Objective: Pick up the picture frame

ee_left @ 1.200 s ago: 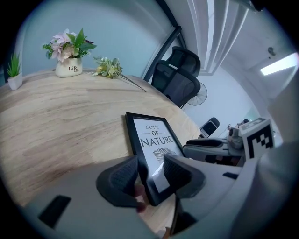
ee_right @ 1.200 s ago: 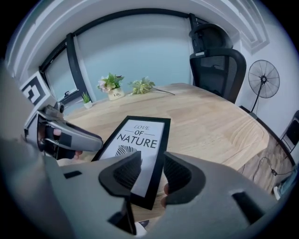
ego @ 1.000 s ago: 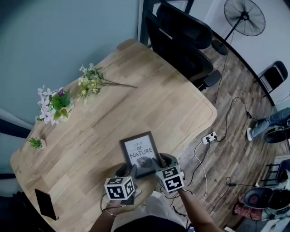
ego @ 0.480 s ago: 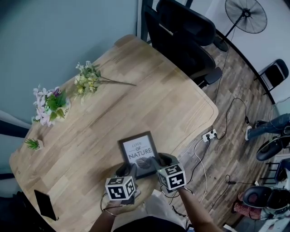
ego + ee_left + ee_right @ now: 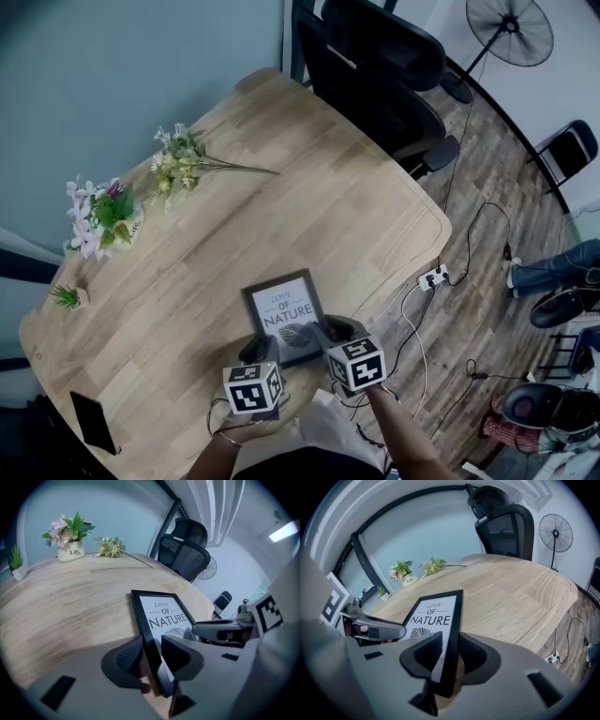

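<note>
Table (image 5: 375, 216): one picture frame (image 5: 284, 312) (two grippers (image 5: 151, 651) (image 5: 449, 649) closing round).

The pale wooden tabletop (image 5: 309, 187) has rounded corners and a plain grain. A black picture frame (image 5: 284, 311) with a white print lies close to its near edge. Along the far left side stand a pot of pink and white flowers (image 5: 98, 217) and a small potted green plant (image 5: 70, 297), apart from each other. A loose spray of pale flowers (image 5: 183, 167) lies flat near the pot. A black phone (image 5: 94, 422) lies by the near left corner.
</note>
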`<state>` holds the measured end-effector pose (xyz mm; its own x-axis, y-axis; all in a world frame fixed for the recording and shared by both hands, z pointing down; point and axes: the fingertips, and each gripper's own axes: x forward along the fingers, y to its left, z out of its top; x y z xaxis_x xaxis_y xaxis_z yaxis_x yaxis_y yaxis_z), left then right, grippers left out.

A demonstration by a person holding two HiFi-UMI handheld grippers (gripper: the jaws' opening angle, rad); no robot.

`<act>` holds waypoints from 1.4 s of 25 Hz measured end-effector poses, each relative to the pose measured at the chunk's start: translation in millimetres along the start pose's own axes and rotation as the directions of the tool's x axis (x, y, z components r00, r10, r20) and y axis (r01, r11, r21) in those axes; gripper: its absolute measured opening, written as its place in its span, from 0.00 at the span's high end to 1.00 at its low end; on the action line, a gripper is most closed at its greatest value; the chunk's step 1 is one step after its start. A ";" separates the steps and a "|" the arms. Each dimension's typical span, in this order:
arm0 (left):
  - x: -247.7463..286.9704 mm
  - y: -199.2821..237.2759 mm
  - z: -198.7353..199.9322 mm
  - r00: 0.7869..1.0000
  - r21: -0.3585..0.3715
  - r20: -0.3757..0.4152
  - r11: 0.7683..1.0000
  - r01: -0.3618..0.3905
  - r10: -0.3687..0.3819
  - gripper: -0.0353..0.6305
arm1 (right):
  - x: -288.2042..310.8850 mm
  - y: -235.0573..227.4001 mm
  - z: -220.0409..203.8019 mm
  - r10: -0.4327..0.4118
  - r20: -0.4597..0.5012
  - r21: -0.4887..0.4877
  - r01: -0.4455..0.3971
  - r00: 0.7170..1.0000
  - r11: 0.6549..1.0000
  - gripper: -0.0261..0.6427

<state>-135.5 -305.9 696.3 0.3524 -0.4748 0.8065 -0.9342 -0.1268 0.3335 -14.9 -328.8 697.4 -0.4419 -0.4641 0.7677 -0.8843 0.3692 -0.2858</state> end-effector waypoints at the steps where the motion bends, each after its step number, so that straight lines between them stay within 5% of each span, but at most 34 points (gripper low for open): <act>1: 0.1 0.1 0.0 1.000 -0.001 -0.002 1.000 -0.003 0.003 0.77 | 0.1 -0.2 -0.3 -0.001 0.001 0.000 0.001 1.000 1.000 0.79; 35: -25.7 -12.5 17.2 0.997 0.009 0.072 0.999 -0.038 0.038 0.84 | -34.2 0.0 12.1 -0.056 0.103 -0.043 0.061 0.993 0.997 0.85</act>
<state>-133.9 -307.1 663.0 0.3119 -0.5410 0.7810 -0.9475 -0.1161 0.2980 -1.6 -322.7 664.2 -0.4045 -0.5645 0.7195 -0.9023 0.3748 -0.2132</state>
